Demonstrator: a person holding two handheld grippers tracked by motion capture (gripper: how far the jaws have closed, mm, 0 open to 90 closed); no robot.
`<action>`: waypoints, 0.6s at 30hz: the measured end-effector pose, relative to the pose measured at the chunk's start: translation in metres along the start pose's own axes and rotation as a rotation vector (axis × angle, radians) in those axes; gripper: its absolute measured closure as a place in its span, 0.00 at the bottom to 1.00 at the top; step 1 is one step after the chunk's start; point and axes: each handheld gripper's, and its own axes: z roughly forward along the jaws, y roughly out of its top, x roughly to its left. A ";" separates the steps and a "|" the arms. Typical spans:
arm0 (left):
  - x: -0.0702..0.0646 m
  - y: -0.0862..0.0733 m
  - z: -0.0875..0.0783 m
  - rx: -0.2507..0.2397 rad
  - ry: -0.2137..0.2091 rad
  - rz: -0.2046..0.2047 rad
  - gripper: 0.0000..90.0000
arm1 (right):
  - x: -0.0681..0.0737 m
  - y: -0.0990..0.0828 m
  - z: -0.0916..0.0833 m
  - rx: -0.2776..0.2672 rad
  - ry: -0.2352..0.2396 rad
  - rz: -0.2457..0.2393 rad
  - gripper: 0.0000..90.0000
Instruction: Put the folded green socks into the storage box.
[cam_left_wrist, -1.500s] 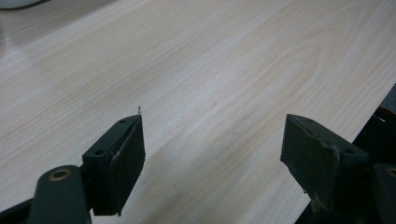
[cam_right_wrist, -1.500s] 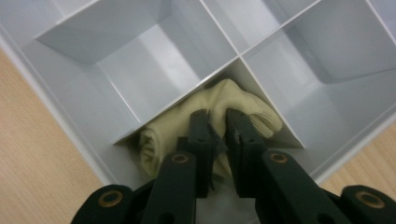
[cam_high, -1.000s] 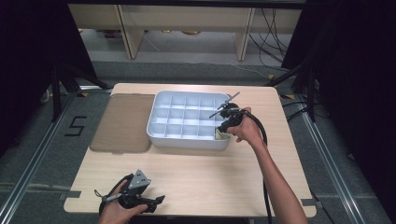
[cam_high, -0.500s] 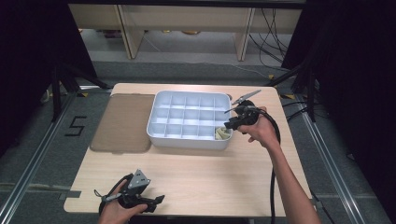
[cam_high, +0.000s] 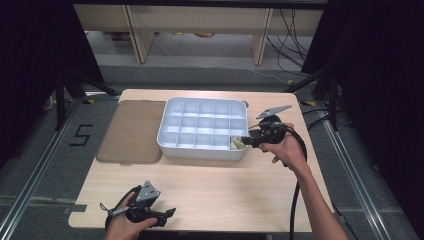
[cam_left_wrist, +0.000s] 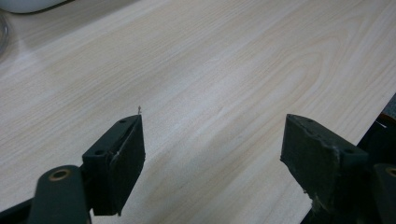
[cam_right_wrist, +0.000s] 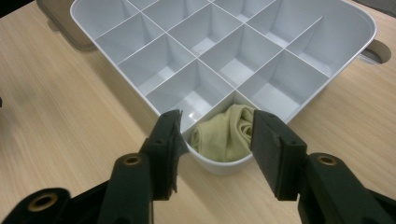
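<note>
A: Right gripper (cam_right_wrist: 215, 140), status?

B: Jaws partly spread and have just been opening. Nothing is pinched between them. In the right gripper view they stand over the corner of the white tray (cam_right_wrist: 116, 56), one jaw on either side of the corner compartment, pads clear of what lies inside.

A: Contents of that compartment?

B: A rolled yellow cloth (cam_right_wrist: 226, 135), bunched up and sitting inside the corner cell. From the high view that is the tray's near right corner (cam_high: 236, 143), with the right gripper (cam_high: 248, 142) just beside it at the tray's edge. The other cells of the tray (cam_high: 200, 150) look bare.

A: Left gripper?

B: Jaws spread wide with only wood grain between them; it holds nothing. In the high view the left gripper (cam_high: 167, 214) rests low at the near left of the table (cam_high: 225, 185), well apart from the tray.

A: Any writing?

B: A "5" (cam_high: 82, 135) marked on the floor left of the table. No labels legible on the tray or on the brown lid (cam_high: 131, 132) lying flat just beside it.
</note>
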 end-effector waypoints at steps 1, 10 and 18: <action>0.000 0.000 0.000 0.004 0.000 -0.001 0.23 | 0.000 -0.003 0.001 -0.015 -0.016 -0.010 0.59; 0.000 0.000 0.000 -0.005 0.001 -0.019 0.23 | 0.011 -0.021 -0.004 -0.053 0.033 -0.001 0.53; 0.000 0.000 -0.001 -0.001 0.000 0.007 0.23 | 0.018 -0.037 -0.003 -0.071 0.043 0.005 0.51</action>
